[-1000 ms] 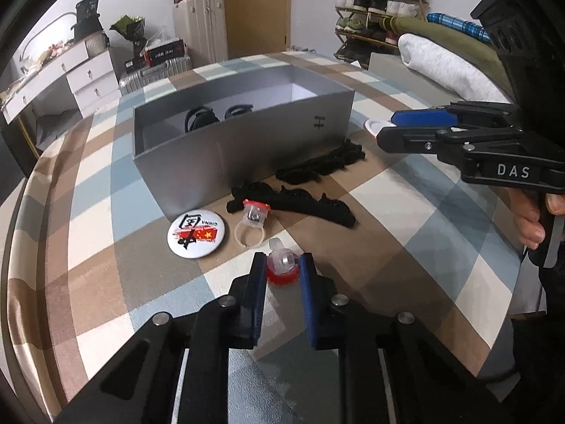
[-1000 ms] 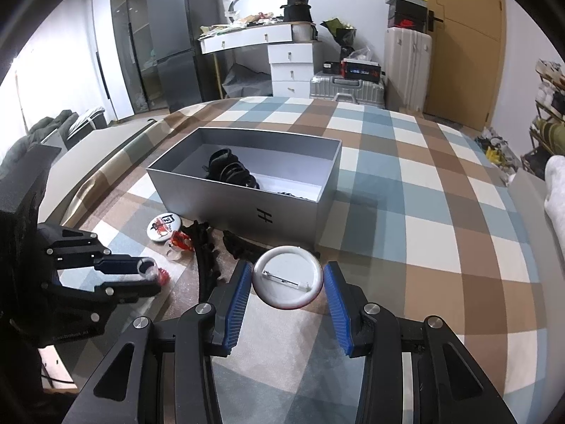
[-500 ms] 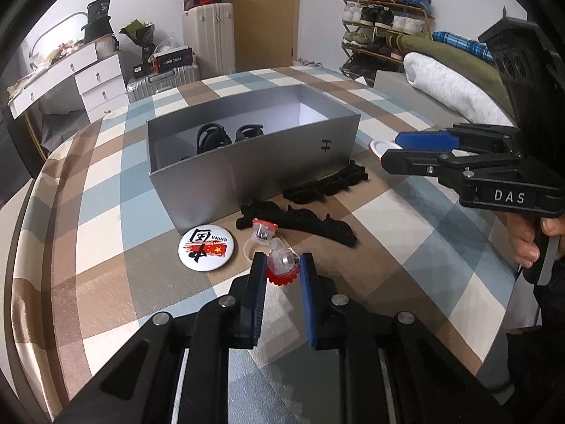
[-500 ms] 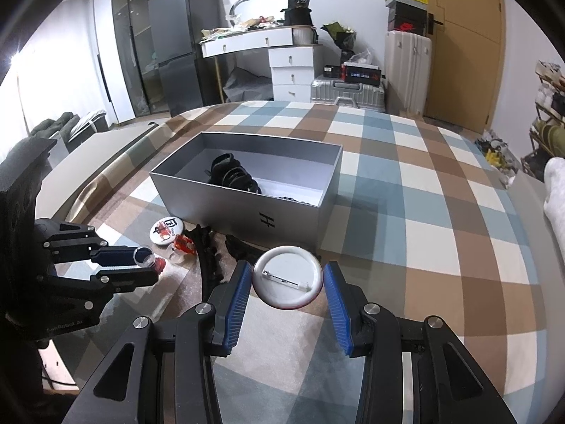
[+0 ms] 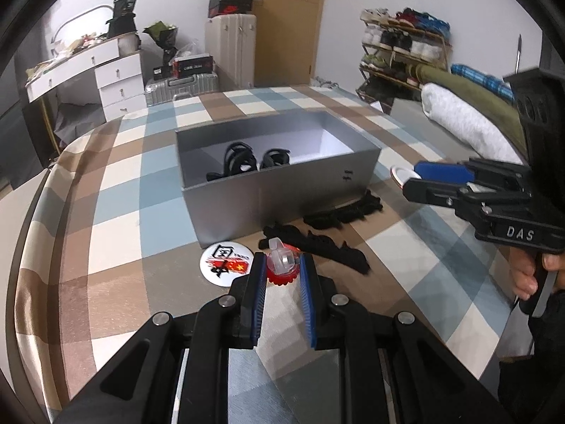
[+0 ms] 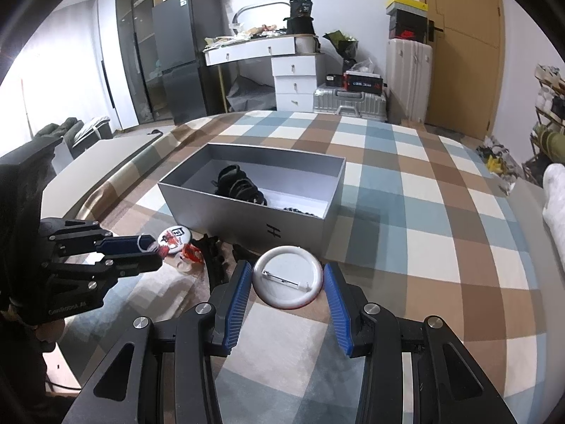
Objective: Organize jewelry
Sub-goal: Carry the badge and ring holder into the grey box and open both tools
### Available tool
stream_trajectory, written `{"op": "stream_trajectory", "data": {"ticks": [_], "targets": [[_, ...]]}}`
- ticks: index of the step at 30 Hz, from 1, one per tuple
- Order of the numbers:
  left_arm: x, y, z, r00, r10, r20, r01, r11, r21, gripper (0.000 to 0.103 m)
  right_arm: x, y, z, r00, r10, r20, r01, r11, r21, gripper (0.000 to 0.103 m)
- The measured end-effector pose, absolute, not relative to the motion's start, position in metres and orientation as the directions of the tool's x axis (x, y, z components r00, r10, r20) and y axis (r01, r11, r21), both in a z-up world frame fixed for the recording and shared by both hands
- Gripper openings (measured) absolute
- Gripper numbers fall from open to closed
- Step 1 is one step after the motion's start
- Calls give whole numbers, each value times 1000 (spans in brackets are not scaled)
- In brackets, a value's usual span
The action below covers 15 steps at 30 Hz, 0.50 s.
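My left gripper (image 5: 281,269) is shut on a clear plastic ring with a red flower base (image 5: 281,268), held above the checked cloth in front of the grey box (image 5: 282,190). Black hair pieces (image 5: 243,162) lie inside the box. My right gripper (image 6: 287,281) is shut on a round white pin badge (image 6: 287,281), its back with the pin facing me. From the right wrist view the left gripper (image 6: 148,252) hangs at the left with the ring. Another red ring (image 6: 190,254) and a printed round badge (image 5: 226,259) lie on the cloth by the box.
Two black hair clips (image 5: 317,243) (image 5: 344,210) lie in front of the box. A person's hand (image 5: 528,275) grips the right handle. The checked bedspread (image 6: 423,212) spreads wide to the right of the box. A white pillow (image 5: 462,123) lies past the bed's right edge.
My left gripper has lifted the clear red ring off the cloth and rolled a little, so the box now sits more level in its view. The right gripper with the white badge has stayed put.
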State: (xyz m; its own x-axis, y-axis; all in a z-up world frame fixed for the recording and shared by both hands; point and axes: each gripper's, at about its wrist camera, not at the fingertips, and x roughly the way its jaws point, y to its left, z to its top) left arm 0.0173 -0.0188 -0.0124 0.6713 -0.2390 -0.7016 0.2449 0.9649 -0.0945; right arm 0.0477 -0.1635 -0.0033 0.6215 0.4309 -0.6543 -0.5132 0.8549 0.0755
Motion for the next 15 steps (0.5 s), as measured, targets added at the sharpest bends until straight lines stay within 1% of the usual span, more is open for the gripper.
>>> {"op": "stream_trajectory", "data": {"ticks": [9,15], "targets": [[15,-3,-1,739,-230,-633,181,973,-142,13,47,-166,0,627,456,-632,-517,850,100,41],[16,5,2,765,-219,-605,147,975,-167,13,46,-169,5,638,475,-606,-519,847,118,41]]}}
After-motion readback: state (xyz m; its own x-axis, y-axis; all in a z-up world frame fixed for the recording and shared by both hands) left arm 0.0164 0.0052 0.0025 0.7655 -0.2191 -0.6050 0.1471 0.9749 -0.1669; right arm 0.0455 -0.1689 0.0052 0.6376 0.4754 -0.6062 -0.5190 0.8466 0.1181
